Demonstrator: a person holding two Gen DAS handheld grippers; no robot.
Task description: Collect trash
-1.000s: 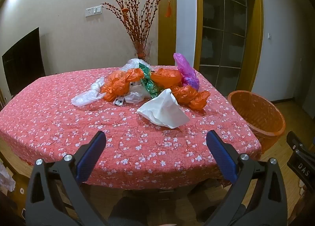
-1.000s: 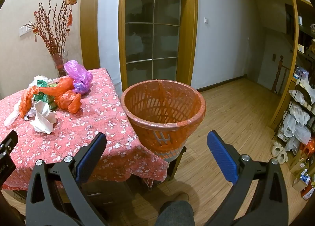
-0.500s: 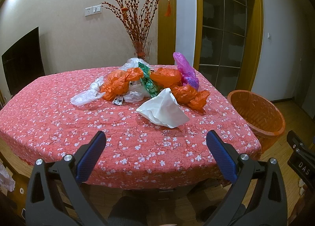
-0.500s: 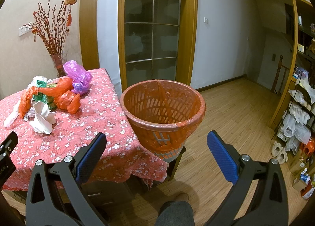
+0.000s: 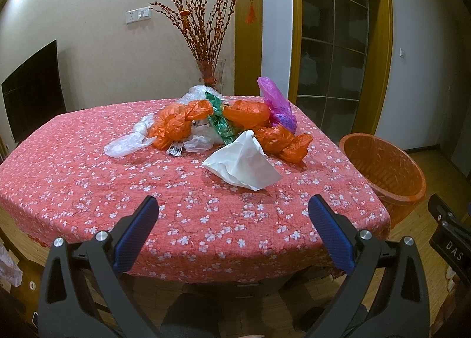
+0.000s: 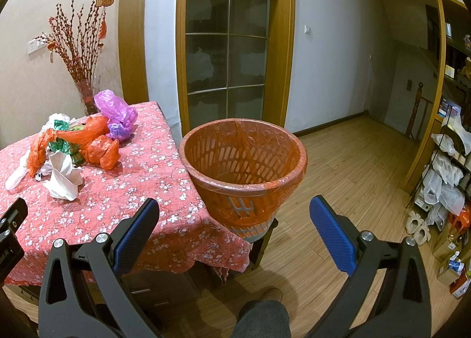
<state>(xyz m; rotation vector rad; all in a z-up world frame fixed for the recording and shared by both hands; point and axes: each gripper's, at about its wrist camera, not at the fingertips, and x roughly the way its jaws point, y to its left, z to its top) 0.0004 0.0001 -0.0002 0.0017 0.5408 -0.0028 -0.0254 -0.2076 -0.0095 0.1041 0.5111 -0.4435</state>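
A heap of crumpled bags lies mid-table: orange bags [image 5: 176, 125], a green bag [image 5: 220, 123], a purple bag [image 5: 276, 102], clear bags [image 5: 126, 143] and a white paper wad [image 5: 244, 164] nearest me. The heap also shows in the right wrist view [image 6: 73, 143]. An orange bin [image 6: 244, 173] with an orange liner stands beside the table's right edge; it also shows in the left wrist view [image 5: 382, 170]. My left gripper [image 5: 232, 214] is open and empty above the table's near edge. My right gripper [image 6: 234, 214] is open and empty in front of the bin.
The table [image 5: 73, 184] has a red floral cloth. A glass vase of red branches [image 5: 209, 72] stands at its far edge. A glass door [image 6: 226, 43] is behind the bin. Shelves with bags [image 6: 444, 179] stand at the far right. My knee [image 6: 262, 317] is below.
The left view has barely shifted. The right gripper has drifted slightly, so the bin sits a touch further left and lower in its view.
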